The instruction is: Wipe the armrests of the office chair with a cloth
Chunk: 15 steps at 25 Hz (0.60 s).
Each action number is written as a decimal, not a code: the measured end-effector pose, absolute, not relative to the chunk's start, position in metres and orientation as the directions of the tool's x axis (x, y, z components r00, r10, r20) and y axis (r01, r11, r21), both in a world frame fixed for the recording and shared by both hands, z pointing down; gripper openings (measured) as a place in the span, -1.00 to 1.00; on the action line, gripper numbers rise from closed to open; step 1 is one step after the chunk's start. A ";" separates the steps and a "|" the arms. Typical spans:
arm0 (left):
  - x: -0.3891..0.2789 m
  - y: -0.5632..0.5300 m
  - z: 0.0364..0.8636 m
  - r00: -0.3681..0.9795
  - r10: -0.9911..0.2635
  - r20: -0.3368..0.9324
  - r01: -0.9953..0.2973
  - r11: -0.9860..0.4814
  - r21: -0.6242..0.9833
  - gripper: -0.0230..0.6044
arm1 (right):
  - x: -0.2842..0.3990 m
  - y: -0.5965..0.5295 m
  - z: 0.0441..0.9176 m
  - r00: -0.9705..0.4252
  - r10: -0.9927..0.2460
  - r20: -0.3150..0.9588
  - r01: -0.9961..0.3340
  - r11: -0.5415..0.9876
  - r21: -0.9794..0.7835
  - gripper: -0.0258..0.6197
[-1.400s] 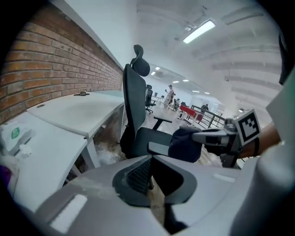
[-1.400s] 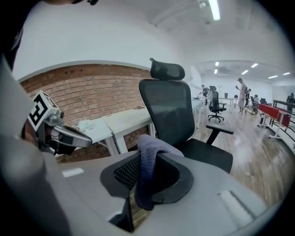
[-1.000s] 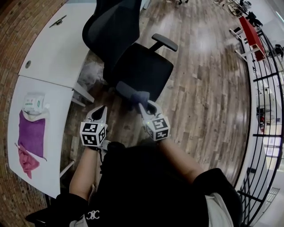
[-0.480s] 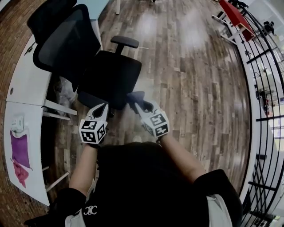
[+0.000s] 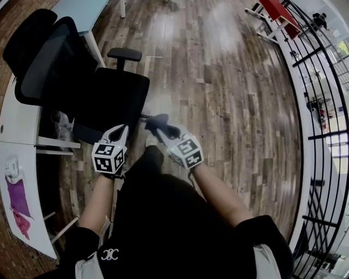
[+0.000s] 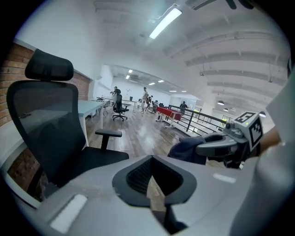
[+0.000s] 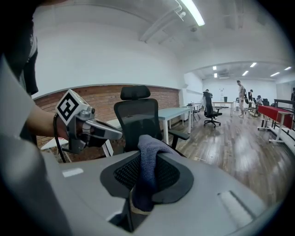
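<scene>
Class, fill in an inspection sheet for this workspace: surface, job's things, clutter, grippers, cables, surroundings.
Surface: wooden floor; white desk at the left.
Job's things: office chair, far armrest with no gripper on it; dark cloth, not on an armrest.
Clutter: purple cloth, pink cloth and a small pack on the desk.
Grippers: left gripper jaws together, empty; right gripper jaws shut on the cloth.
Cables: thin black cord beside the left gripper.
Surroundings: brick wall, black railing, red table, distant people.
</scene>
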<state>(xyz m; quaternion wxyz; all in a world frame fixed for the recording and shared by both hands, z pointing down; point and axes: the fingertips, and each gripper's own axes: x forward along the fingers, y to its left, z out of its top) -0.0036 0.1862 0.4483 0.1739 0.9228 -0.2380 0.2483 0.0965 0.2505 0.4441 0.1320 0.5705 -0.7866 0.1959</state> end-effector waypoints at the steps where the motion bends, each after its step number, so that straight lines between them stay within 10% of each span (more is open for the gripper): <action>1: 0.006 0.181 0.450 0.763 -0.352 0.543 -0.526 -0.826 0.204 -0.91 | 0.102 0.245 0.444 -0.326 -0.839 0.436 -0.945 0.289 -0.152 -0.70; 15: 0.171 0.014 0.468 0.731 -0.494 0.470 -0.646 -0.722 0.247 -0.91 | 0.282 0.101 0.450 -0.389 -0.773 0.501 -0.911 0.405 -0.082 -0.70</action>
